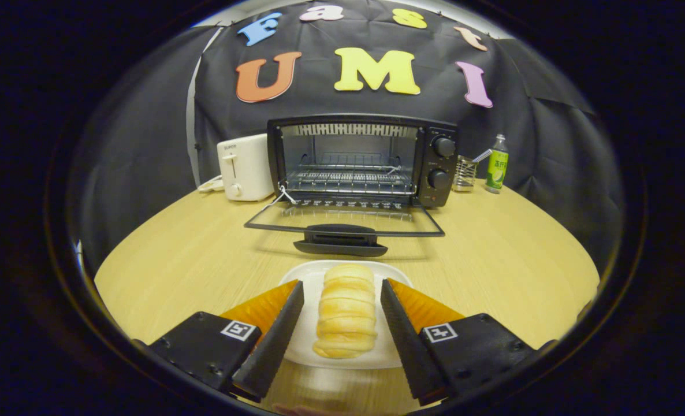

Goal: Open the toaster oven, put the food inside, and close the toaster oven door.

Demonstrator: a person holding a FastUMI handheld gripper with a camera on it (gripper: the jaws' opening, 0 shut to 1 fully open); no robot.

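1. At the far left of the row at the back of the bench [192,242] lies one small white dish-like thing [211,185], partly hidden behind the toaster; what it is cannot be told.
2. Just beside it stands one white pop-up toaster [244,167], upright, with one lever and one knob on its front.
3. Next comes one black toaster oven [363,159], touching or nearly touching the toaster. Its glass door [342,222] is folded fully down and lies flat over the bench, the dark handle [341,241] toward the fingers. One wire rack [351,176] sits inside. Two knobs [443,162] are stacked on its right panel.
4. Right of the oven stands one clear glass [464,173] with something thin leaning out of it, then one green-labelled bottle [497,164], upright.
5. Nearer, in front of the open door and apart from it, rests one white plate [308,323] carrying one piece of food, a ridged pale bread roll [345,312], lying lengthwise.
6. The hand-held gripper [342,300] is spread wide: its two fingers [279,329] flank the roll, one on each side, over the plate, with a visible gap between each pad and the bread.
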